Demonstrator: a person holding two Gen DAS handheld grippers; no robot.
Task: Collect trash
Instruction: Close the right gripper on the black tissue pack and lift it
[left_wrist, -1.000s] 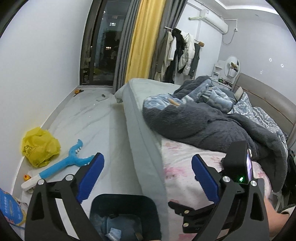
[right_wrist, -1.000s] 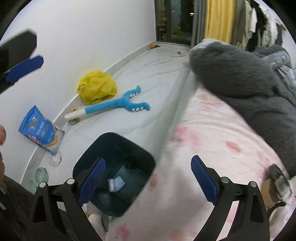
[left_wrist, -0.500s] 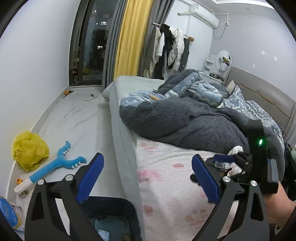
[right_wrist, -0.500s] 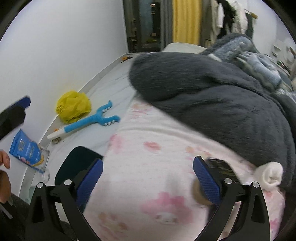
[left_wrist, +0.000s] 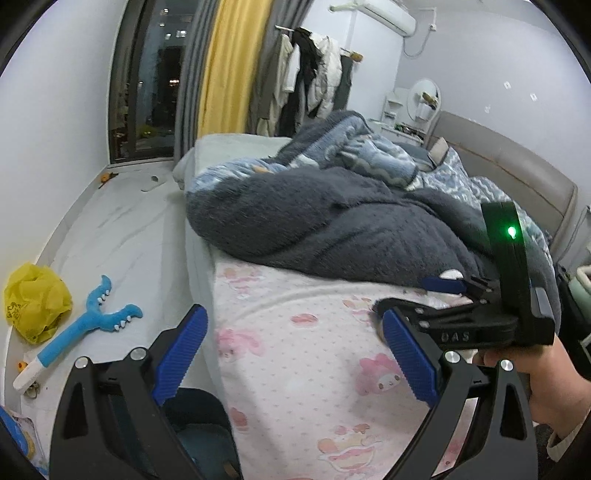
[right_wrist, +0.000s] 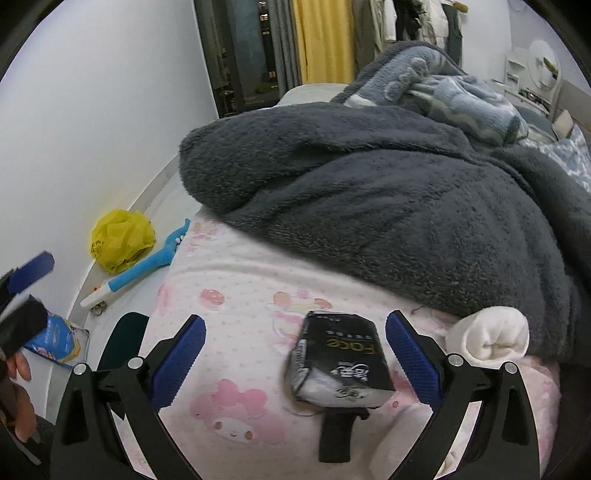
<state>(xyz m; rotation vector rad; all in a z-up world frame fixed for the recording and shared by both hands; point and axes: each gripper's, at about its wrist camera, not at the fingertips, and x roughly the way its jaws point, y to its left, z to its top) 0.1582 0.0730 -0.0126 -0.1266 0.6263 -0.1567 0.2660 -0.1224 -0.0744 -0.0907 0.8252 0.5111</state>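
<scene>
A black tissue pack (right_wrist: 341, 356) lies on the pink patterned sheet (right_wrist: 240, 295), between the open fingers of my right gripper (right_wrist: 295, 360), nearer the right finger. A rolled white sock (right_wrist: 489, 338) lies just right of it at the blanket's edge. My left gripper (left_wrist: 295, 354) is open and empty above the bed's edge. The dark bin (left_wrist: 199, 439) stands on the floor below it, partly hidden; it also shows in the right wrist view (right_wrist: 123, 341). The right gripper shows in the left wrist view (left_wrist: 461, 317), low over the sheet.
A dark grey fleece blanket (right_wrist: 369, 184) covers the bed's far part. On the floor by the wall lie a yellow plastic bag (left_wrist: 35, 301), a blue toy grabber (left_wrist: 77, 328) and a blue snack packet (right_wrist: 55, 341). Curtains and hanging clothes stand behind.
The right gripper has swung from over the bin to over the bed and closed in on the black tissue pack. The left gripper has turned slightly toward the bed.
</scene>
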